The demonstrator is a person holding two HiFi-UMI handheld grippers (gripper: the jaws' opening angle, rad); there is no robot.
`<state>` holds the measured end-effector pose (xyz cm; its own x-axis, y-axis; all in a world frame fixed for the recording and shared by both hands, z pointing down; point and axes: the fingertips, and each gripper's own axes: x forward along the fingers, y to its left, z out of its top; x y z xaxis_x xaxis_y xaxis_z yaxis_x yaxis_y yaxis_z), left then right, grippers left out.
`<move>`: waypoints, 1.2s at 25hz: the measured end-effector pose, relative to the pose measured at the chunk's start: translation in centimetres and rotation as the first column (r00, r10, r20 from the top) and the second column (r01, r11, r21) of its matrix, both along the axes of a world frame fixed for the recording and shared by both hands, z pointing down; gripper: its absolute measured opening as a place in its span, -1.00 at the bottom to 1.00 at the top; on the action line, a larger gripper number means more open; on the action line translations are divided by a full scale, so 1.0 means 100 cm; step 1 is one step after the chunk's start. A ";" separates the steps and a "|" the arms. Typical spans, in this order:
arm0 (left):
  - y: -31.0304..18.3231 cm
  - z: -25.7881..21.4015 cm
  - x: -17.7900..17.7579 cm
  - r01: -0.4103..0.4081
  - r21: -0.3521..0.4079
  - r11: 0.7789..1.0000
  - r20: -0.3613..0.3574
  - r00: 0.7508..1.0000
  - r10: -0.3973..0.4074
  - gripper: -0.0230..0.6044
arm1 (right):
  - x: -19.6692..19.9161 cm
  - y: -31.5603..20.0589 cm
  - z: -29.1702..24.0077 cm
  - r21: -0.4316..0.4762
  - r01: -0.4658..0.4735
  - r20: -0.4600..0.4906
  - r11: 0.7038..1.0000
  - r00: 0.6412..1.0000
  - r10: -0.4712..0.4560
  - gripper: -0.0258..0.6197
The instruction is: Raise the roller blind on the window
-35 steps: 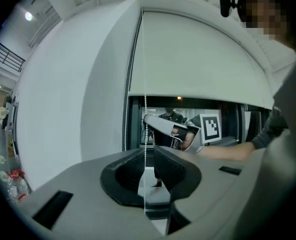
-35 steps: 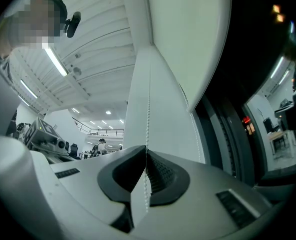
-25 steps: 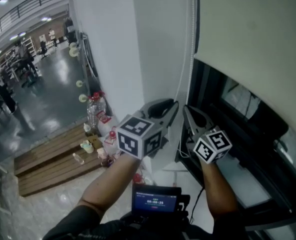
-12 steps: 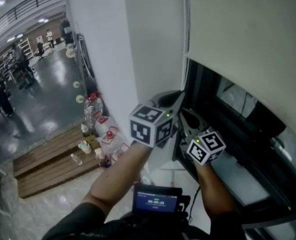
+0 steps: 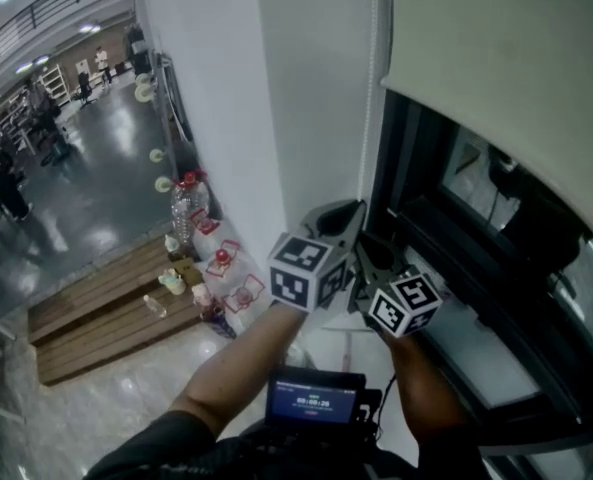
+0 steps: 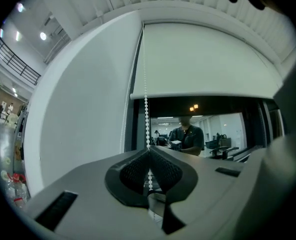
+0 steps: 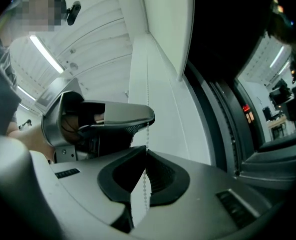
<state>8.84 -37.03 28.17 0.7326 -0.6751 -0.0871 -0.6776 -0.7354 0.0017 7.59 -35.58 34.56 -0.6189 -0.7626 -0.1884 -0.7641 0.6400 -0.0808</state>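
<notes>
left gripper [image 6: 148,150]: pressed together on the bead chain [image 6: 147,115], just above the right one.
right gripper [image 7: 145,150]: pinching the same chain lower down.
roller blind [image 5: 496,58]: covers the upper window [image 5: 476,238]; dark glass shows below its hem.
step: mid-raise, I'd say, working the chain hand over hand.
next move: likely 1 gripper pulls down steadily while the other lets go and regrips higher.
since 1 second ago: the left jaws stood spread; now they are shut on the chain.

Floor: we see glossy grey floor [image 5: 76,178] at 10 o'clock | Platform: low wooden platform [image 5: 86,333] lies on it at 8 o'clock | On platform: small bottles [image 5: 169,284]; large red-capped bottle [image 5: 186,216] by its 1 o'clock corner
</notes>
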 end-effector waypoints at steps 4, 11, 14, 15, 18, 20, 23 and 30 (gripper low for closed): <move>0.001 0.025 -0.002 -0.015 -0.019 1.000 -0.009 1.000 0.014 -0.94 | -0.003 0.000 0.023 -0.036 0.002 -0.019 0.999 1.000 -0.003 -0.91; 0.003 0.056 -0.002 -0.050 -0.062 0.997 -0.014 0.999 0.050 -0.94 | -0.005 0.001 0.056 -0.086 0.001 -0.039 0.996 0.999 -0.004 -0.91; 0.001 0.070 -0.002 -0.050 -0.087 0.995 -0.003 0.999 0.050 -0.94 | -0.004 0.000 0.071 -0.113 -0.010 -0.050 0.994 0.999 0.004 -0.91; 0.001 0.076 -0.002 -0.052 -0.102 0.993 -0.004 0.999 0.052 -0.94 | -0.004 0.000 0.077 -0.122 -0.014 -0.054 0.992 0.999 0.007 -0.91; 0.003 0.092 -0.001 -0.056 -0.127 0.990 0.011 0.998 0.058 -0.94 | -0.005 0.000 0.096 -0.148 -0.015 -0.069 0.989 0.998 0.005 -0.91; 0.005 0.102 0.001 -0.061 -0.137 0.989 0.023 0.998 0.065 -0.94 | -0.004 0.000 0.107 -0.157 -0.015 -0.064 0.987 0.998 0.005 -0.91; 0.004 0.114 0.001 -0.059 -0.146 0.988 0.043 0.997 0.066 -0.94 | -0.005 0.000 0.119 -0.187 -0.022 -0.066 0.982 0.998 0.010 -0.91; 0.001 0.162 -0.004 -0.043 -0.219 0.975 0.098 0.993 0.066 -0.94 | -0.006 0.003 0.168 -0.310 -0.052 -0.104 0.949 0.994 0.021 -0.91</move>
<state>8.47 -36.94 44.41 0.7663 -0.6281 0.1353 -0.6412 -0.7613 0.0967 6.98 -35.33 51.41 -0.5929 -0.7959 0.1224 -0.8007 0.5664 -0.1952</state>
